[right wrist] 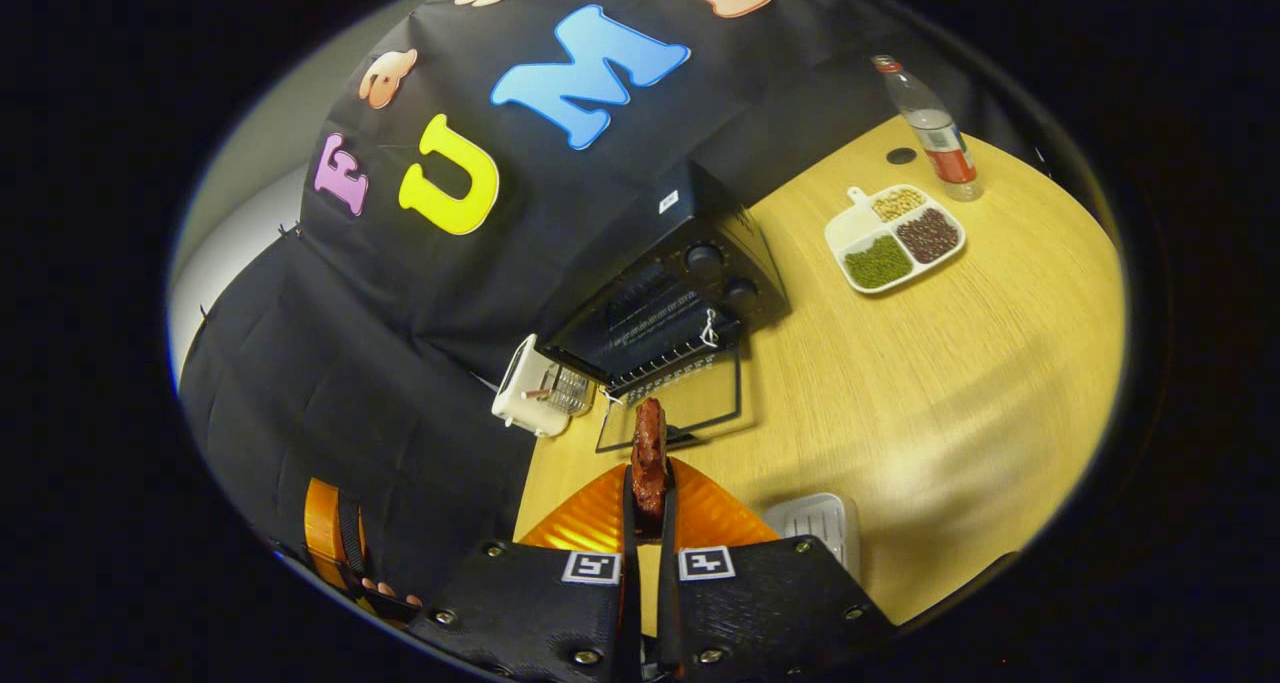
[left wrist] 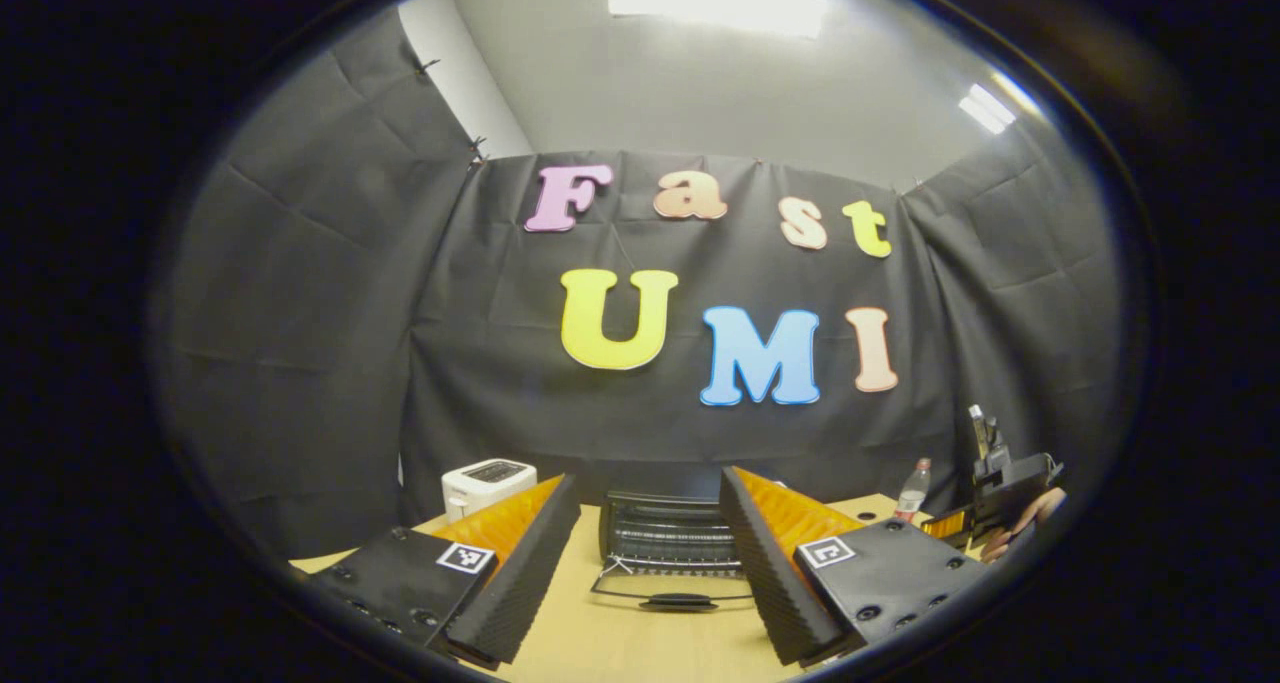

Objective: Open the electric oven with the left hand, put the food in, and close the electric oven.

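- Right gripper (right wrist: pixel 648 508), nearest the camera in the right gripper view, has its two fingers pressed together on a piece of food (right wrist: pixel 649 453), a dark red strip that sticks out past the fingertips.
- Just beyond the food, on the wooden table (right wrist: pixel 950 383), stands the black oven (right wrist: pixel 668 298) with its glass door (right wrist: pixel 672 403) swung fully down and lying flat toward the gripper.
- Two round knobs (right wrist: pixel 722 273) sit on the oven's front panel, beside the open cavity with its wire rack.
- Beside the oven on the other side stands a white toaster (right wrist: pixel 535 388).
- Close to the right gripper's base lies a small white tray (right wrist: pixel 815 518).
- Farther across the table rests a white divided plate (right wrist: pixel 893 236) holding green, dark and pale beans in separate sections, with a plastic bottle (right wrist: pixel 930 128) upright just behind it.
- Left gripper (left wrist: pixel 650 553), in the left gripper view, has its fingers spread well apart with nothing between them.
- Framed between those fingers is the oven, straight ahead, its lowered door pointing at the camera.
- At that view's right edge, the other gripper shows, farther off, with a hand (left wrist: pixel 1030 518) holding it.
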A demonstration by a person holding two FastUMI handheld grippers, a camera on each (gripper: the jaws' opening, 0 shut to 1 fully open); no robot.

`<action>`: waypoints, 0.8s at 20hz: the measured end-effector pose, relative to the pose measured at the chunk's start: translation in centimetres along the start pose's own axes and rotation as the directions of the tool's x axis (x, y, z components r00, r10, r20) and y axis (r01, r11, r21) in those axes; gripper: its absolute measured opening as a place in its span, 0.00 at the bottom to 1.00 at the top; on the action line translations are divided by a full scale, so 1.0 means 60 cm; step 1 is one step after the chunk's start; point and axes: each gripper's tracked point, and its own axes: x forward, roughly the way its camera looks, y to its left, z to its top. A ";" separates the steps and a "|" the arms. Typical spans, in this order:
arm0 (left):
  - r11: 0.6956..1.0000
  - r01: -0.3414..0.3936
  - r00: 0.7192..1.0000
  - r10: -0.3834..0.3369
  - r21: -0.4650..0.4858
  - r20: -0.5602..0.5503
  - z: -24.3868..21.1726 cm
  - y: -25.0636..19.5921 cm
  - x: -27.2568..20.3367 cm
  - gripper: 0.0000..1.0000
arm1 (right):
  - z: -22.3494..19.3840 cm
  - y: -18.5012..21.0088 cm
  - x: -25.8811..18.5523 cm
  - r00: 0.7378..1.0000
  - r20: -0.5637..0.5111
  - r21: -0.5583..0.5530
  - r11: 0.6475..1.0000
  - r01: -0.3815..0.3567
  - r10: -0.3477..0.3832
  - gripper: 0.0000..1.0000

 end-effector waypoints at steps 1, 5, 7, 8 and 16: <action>1.000 0.000 1.000 0.000 -0.007 -0.002 -0.002 0.017 0.012 0.99 | 0.007 0.018 0.022 1.000 0.011 0.005 1.000 -0.013 0.013 0.07; 1.000 -0.025 1.000 0.025 -0.002 0.001 -0.005 0.098 0.052 0.99 | 0.029 0.062 0.114 0.998 0.044 0.022 0.999 -0.037 0.036 0.07; 0.999 -0.037 0.999 0.037 0.007 0.001 -0.006 0.134 0.068 0.99 | 0.036 0.075 0.165 0.997 0.065 0.037 0.998 -0.048 0.045 0.07; 0.999 -0.047 0.999 0.048 0.014 -0.005 -0.011 0.153 0.076 0.95 | 0.037 0.078 0.189 0.997 0.068 0.048 0.998 -0.050 0.046 0.07; 0.994 -0.094 0.992 0.098 0.057 -0.079 -0.057 0.249 0.097 0.95 | 0.081 0.062 0.360 0.979 0.202 0.081 0.996 -0.039 0.022 0.07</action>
